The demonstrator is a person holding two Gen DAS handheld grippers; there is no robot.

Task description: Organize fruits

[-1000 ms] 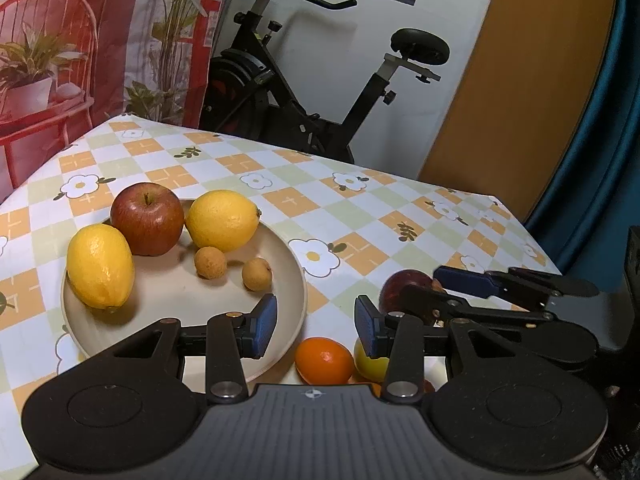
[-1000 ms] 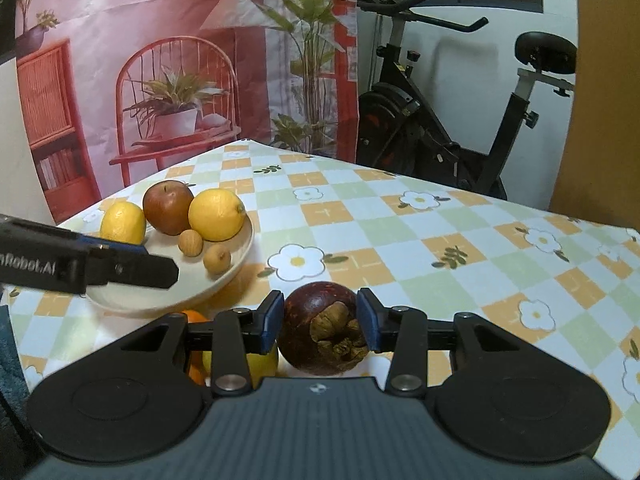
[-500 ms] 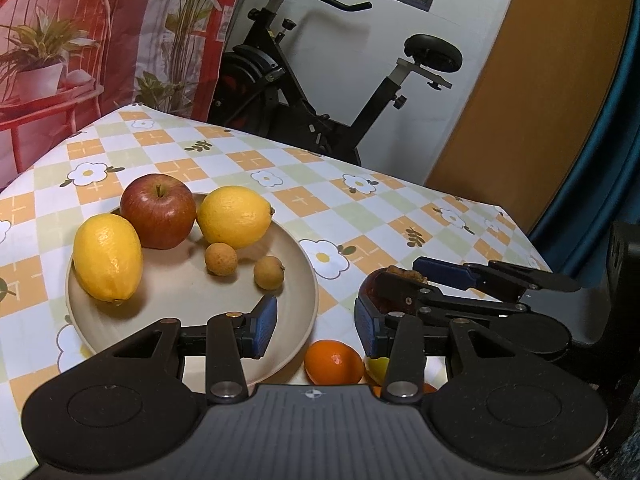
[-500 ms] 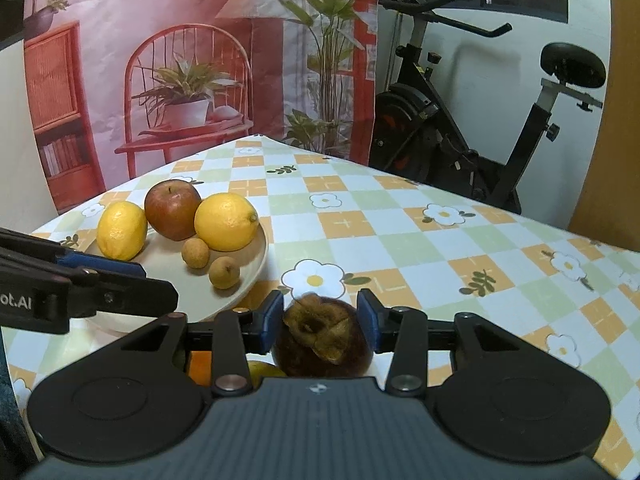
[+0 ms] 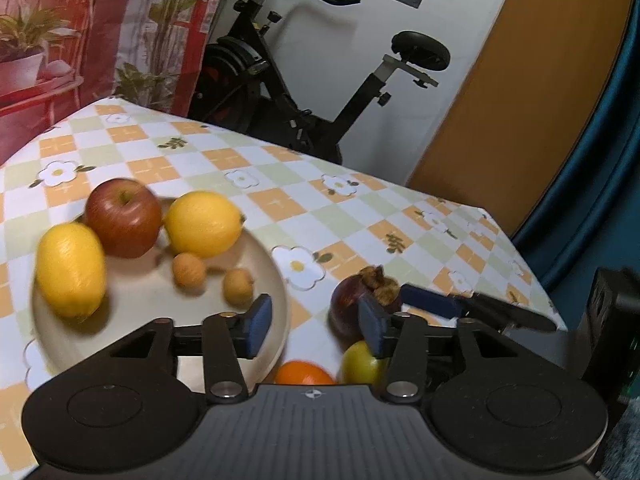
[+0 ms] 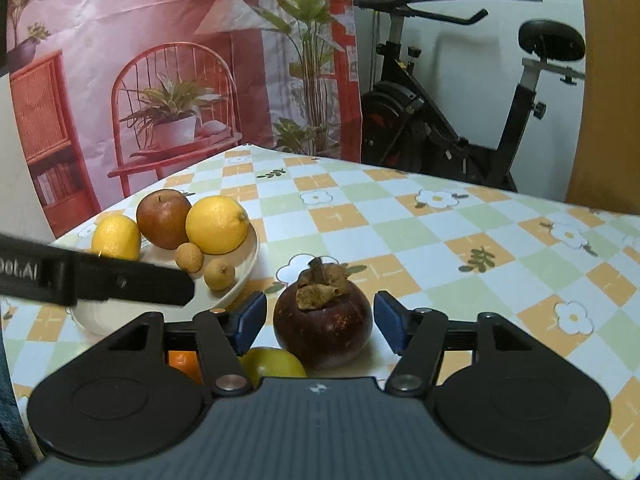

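A dark purple mangosteen (image 6: 324,324) stands stem-up on the checked tablecloth. It sits between the blue pads of my right gripper (image 6: 320,324), whose jaws are opening, with a gap on each side. My left gripper (image 5: 314,328) hovers over the near rim of the cream plate (image 5: 140,300); its jaws are opening too, with nothing between them. The plate holds a red apple (image 5: 122,218), two lemons (image 5: 70,268), (image 5: 204,224) and two small longans (image 5: 188,270). An orange (image 5: 304,374) and a yellow-green fruit (image 5: 360,360) lie on the cloth just left of the mangosteen (image 5: 348,304).
The left gripper's black finger (image 6: 120,280) crosses in front of the plate (image 6: 236,292) in the right wrist view. An exercise bike (image 6: 440,120) stands behind the table's far edge. The table's right corner (image 5: 492,216) ends near a blue curtain.
The right jaws have spread off the mangosteen, which turned stem-up and now rests on the cloth. The left jaws have widened a little.
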